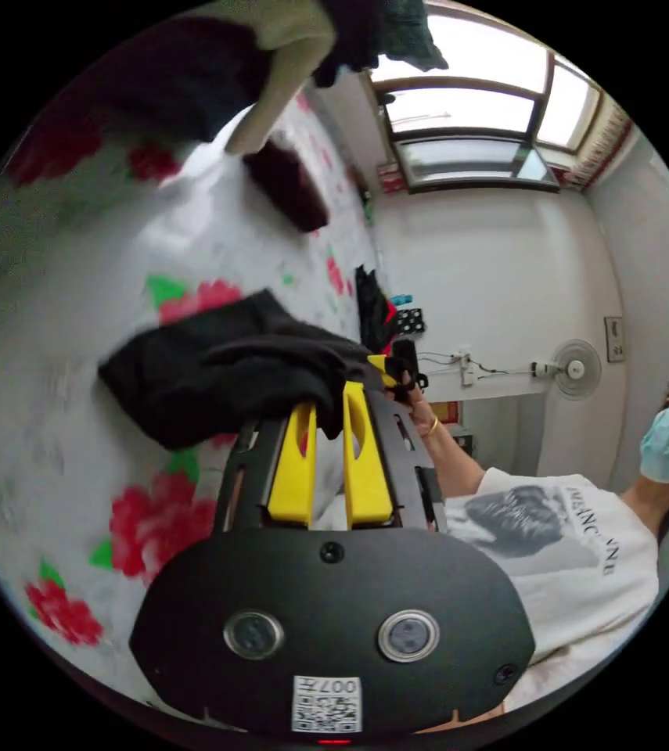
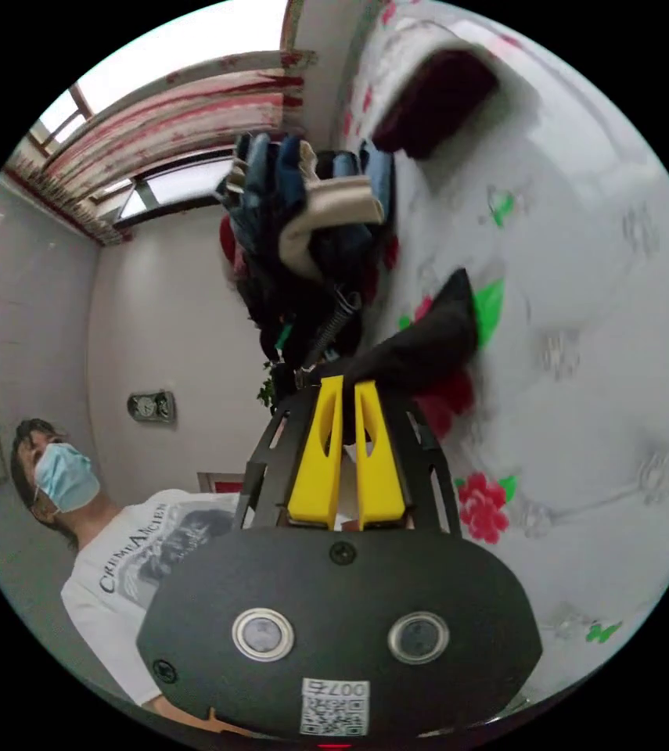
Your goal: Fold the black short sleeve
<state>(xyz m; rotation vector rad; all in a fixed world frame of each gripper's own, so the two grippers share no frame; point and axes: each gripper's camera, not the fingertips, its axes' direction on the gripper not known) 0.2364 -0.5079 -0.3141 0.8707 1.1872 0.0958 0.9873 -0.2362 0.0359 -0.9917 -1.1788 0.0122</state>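
The left claw has its two yellow jaws drawn close together, with black cloth pinched between their tips: it is clenched on the black short sleeve. In the left gripper view that garment is bunched in a crumpled mass just past the jaws, spreading away from them over a white bedsheet printed with red flowers and green leaves. Farther along the bed lies a dark maroon garment, well apart from the black one, and beyond it a heap of clothes with a beige piece among darker ones. At the black shirt's far side the right claw shows, yellow-tipped and held in a person's hand; its jaws are too small to judge there. A window, a white wall and a wall-mounted fan fill the rest, with the person in a white printed T-shirt and a face mask.

In the right gripper view, the right claw also has its jaws nearly together, and a fold of the black short sleeve runs in between them, so it is grasping the cloth too. The garment hangs against the flowered bedsheet. A pile of blue, beige and dark clothes sits beside it, and the maroon garment lies farther off, blurred. The person's T-shirt shows at the view's lower left, under a curtained window.
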